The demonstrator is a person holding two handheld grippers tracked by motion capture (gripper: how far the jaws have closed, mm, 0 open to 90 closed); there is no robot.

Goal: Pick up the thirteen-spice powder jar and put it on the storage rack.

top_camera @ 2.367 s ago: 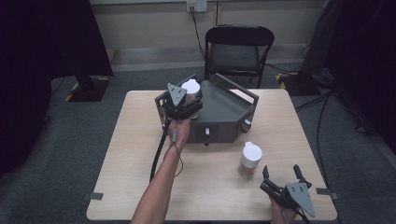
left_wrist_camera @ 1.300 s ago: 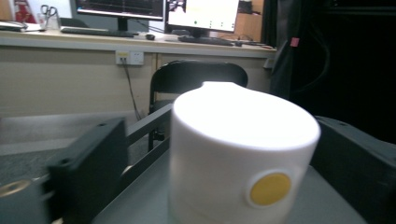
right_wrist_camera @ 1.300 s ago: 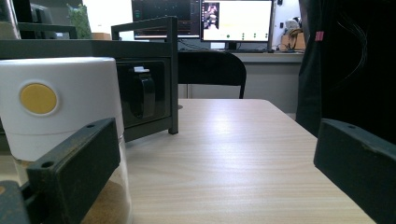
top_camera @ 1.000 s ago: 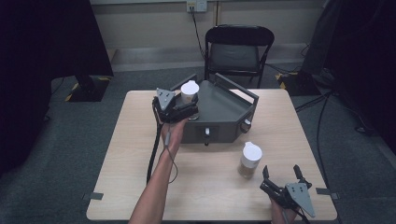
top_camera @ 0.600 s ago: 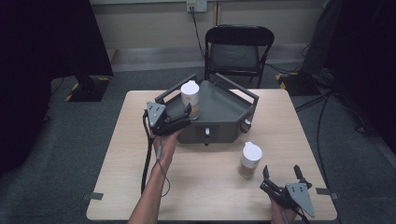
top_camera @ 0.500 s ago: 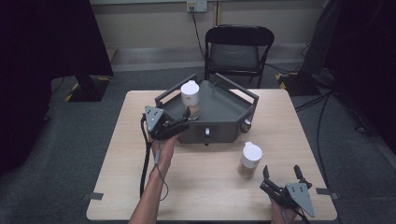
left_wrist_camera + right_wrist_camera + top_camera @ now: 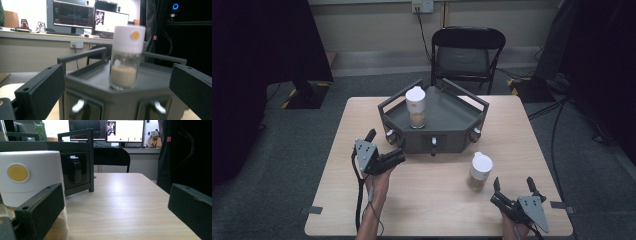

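Since one white-capped jar (image 7: 416, 107) already stands upright on the top deck of the dark grey rack (image 7: 432, 125) and a second jar (image 7: 479, 172) of the same kind stands on the worktop (image 7: 432, 200) in front of the rack's right corner, the step in hand looks to be fetching that second jar and setting it up beside the first. To do it well, the right hand-held gripper (image 7: 513, 188) should go in level with the glass body rather than the cap, square its jaws on either side, and close only when the jar sits centred between them; lifted upright, the powder inside will not shift. The rack's raised rails call for a clear lift before moving in over the deck.

The right hand-held gripper rests low near the worktop's near right edge, jaws spread wide and holding nothing; in the right gripper view the second jar sits just off its left jaw, not between the two. The left hand-held gripper (image 7: 384, 148) hangs just in front of the rack's left corner, also spread wide and empty, touching neither the rack nor the jar on it, which the left gripper view shows beyond its jaws.
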